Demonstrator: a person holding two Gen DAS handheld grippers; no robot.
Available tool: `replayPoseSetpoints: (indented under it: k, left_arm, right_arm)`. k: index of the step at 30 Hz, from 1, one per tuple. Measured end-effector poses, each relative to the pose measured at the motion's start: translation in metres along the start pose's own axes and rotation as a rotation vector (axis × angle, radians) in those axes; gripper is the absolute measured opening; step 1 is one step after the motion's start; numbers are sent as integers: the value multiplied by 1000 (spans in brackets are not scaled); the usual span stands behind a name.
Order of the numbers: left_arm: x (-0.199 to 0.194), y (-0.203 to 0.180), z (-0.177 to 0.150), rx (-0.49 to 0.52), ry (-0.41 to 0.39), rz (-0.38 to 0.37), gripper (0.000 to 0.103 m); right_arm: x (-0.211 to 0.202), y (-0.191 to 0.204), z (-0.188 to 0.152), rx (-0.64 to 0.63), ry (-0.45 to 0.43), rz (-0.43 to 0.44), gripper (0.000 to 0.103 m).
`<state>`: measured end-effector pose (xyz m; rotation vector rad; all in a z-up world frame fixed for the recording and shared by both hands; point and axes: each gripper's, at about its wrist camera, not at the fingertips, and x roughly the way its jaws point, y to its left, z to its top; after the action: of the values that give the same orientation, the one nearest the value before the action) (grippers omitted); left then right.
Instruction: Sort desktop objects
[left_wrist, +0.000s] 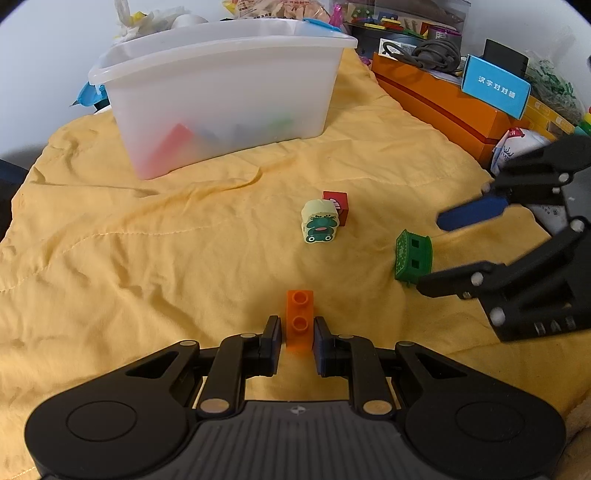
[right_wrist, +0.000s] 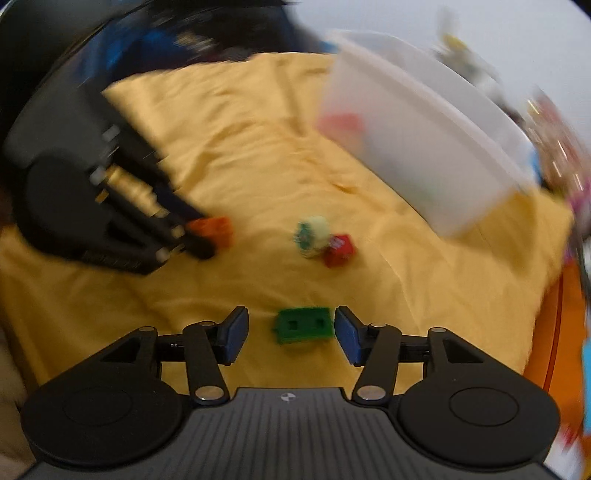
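Left gripper (left_wrist: 295, 338) pinched orange studded plastic brick (left_wrist: 300, 317) between jaws; right gripper (right_wrist: 290, 334) spread, green plastic block (right_wrist: 303, 325) between pads, unpinched; frog eraser (left_wrist: 319, 225), red cube (left_wrist: 338, 205) beyond jaws, unsorted; translucent plastic bin (left_wrist: 221, 96) farther, already holding several pieces.

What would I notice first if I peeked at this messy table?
Probably the bright yellow cloth covering the table, with the big see-through plastic bin standing at its far end, coloured pieces showing faintly inside. In the middle sit a little frog block touching a red cube. Nearest, the left gripper pinches an orange brick, while the right gripper stands open around a green block.
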<state>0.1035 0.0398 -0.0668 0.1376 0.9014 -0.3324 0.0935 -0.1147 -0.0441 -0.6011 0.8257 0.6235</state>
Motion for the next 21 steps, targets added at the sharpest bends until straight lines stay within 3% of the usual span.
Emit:
replayPoseSetpoints:
  k: [4,6,11,18,21]
  left_arm:
    - [-1,0,0,9,-2,-8,17]
    - [-3,0,1,8,-3,-18,17]
    - [-21,6,18,0,-59,-19,17]
    - [-43,25,60,-28,-163,17,17]
    - [-40,23,59,-24,-152,12,17]
  right_arm:
    - [11,-26,-9,289,50,40,53]
    - [19,-31,-12,354,48,82,51]
    - [27,-33,-10,378,45,90,24]
    - [19,-47,9,312,10,36,17]
    - [26,-46,7,325,63,35,26]
